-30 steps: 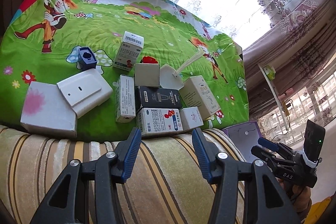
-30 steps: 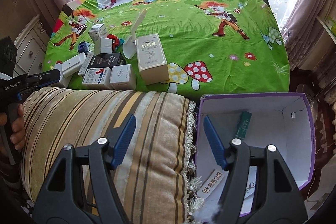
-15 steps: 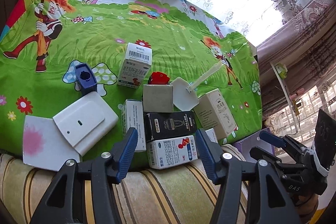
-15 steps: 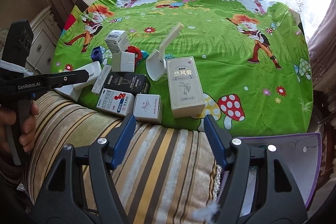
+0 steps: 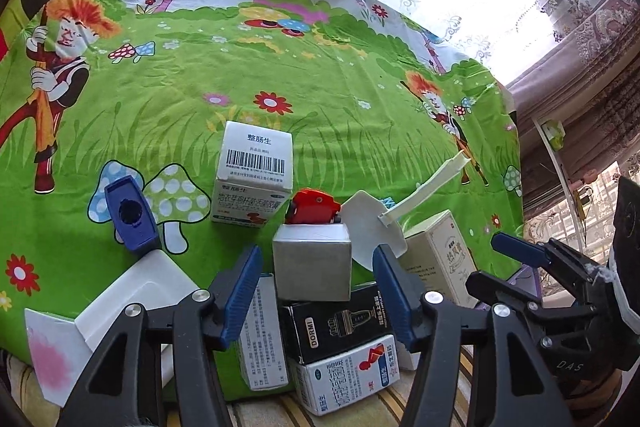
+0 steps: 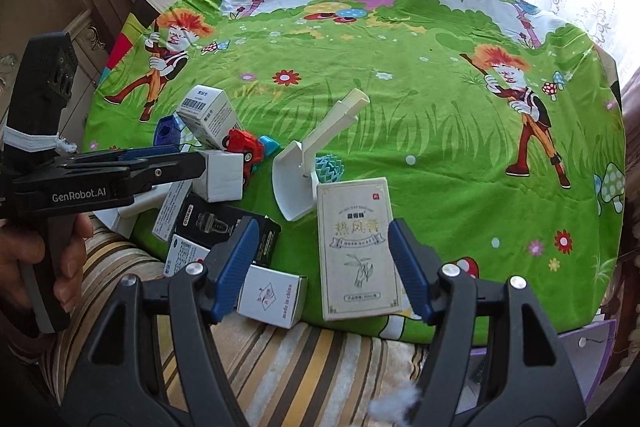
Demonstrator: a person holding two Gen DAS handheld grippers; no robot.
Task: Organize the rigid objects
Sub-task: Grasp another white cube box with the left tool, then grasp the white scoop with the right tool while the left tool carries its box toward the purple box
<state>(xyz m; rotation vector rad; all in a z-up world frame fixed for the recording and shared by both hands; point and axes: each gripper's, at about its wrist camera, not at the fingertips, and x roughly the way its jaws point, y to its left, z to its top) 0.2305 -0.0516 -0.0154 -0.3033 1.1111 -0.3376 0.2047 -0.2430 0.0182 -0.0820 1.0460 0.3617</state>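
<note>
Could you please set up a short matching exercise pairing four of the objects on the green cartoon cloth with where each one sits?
Things:
1. Plain grey-white cardboard cube
2. Tall cream carton with a plant drawing
3. Red toy car
4. Dark blue plastic pencil sharpener

Places:
A. just behind the grey-white cube
B. between the open left tongs
C. on the mushroom print, left of the barcoded box
D. between the open right tongs

Pairs: 1-B, 2-D, 3-A, 4-C

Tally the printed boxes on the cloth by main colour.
White boxes: 4
Black box: 1
Cream box: 1
Total: 6
</note>
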